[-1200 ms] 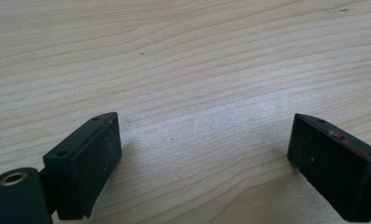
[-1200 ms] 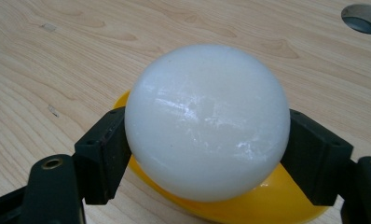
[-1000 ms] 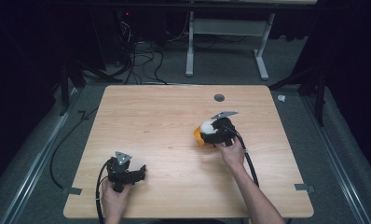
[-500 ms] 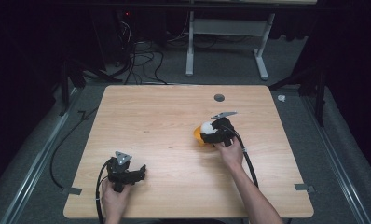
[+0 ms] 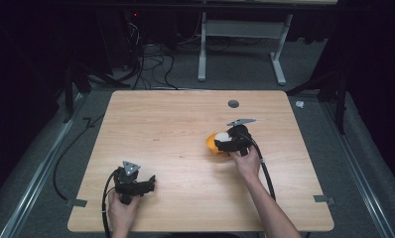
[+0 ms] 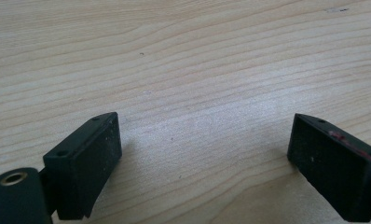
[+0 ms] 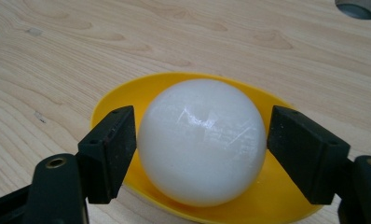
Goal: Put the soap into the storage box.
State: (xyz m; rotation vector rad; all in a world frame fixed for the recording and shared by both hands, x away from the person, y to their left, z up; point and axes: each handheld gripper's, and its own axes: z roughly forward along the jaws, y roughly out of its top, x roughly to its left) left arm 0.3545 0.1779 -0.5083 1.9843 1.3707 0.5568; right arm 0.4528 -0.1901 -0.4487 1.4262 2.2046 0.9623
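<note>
Centrally, white ball [image 7: 202, 142] sits in yellow dish [image 7: 127, 100] on table [image 5: 175, 124]; right gripper [image 7: 200, 140] jaws bracket ball, seemingly touching. Left gripper [image 6: 204, 154] wide open, empty, near front edge.

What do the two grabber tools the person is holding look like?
Both are black. The left gripper has a grey three-cornered plate on top and a black cable; the right gripper has these too. Their fingers are flat, blocky black pads. The forearms are bare, no sleeves.

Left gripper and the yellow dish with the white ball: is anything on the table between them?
No. In the high view only bare wood separates the left gripper from the yellow dish holding the white ball; the table carries nothing there.
</note>
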